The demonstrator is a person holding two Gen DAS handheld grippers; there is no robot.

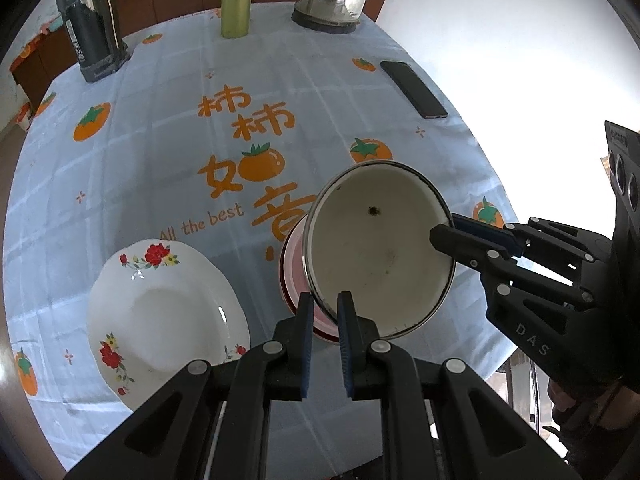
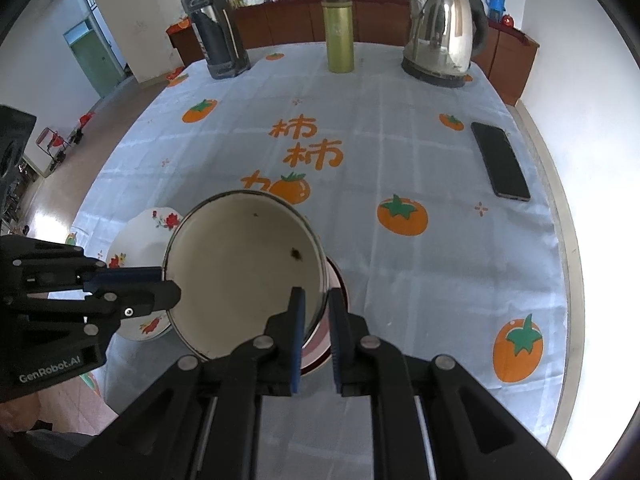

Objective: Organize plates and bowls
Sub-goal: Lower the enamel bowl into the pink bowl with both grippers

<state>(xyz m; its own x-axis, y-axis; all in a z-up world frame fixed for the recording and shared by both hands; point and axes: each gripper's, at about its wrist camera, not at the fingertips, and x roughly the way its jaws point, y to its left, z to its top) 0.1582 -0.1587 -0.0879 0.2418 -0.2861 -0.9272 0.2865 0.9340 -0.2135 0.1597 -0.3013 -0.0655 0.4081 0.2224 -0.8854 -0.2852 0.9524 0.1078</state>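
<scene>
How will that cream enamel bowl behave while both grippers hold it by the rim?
The enamel bowl looks rigid and thin-walled, so probably light. Its glossy rim may slip between the left gripper and right gripper pads. Already tilted above the pink bowl, it could pivot; dark chips suggest the enamel flakes if knocked.

Bowl [image 1: 376, 252]: tilted, in the near middle of the table [image 1: 160, 152], its lower side over a second bowl [image 1: 294, 280] standing on the cloth.
Left gripper [image 1: 325, 312]: its jaws straddle the bowl's near rim.
Right gripper [image 2: 316, 308]: its jaws straddle the rim on the opposite side.
Plate [image 1: 160, 312]: flat on the table, just left of the two bowls.
Phone [image 1: 413, 89]: flat near the right edge, well behind the bowls.
Kettle [image 2: 440, 36]: far right corner.
Flask [image 2: 339, 34]: far edge, between kettle and jug.
Jug [image 2: 212, 30]: far left corner.
Cabinet [image 2: 288, 20]: behind the table, along the wall.
</scene>
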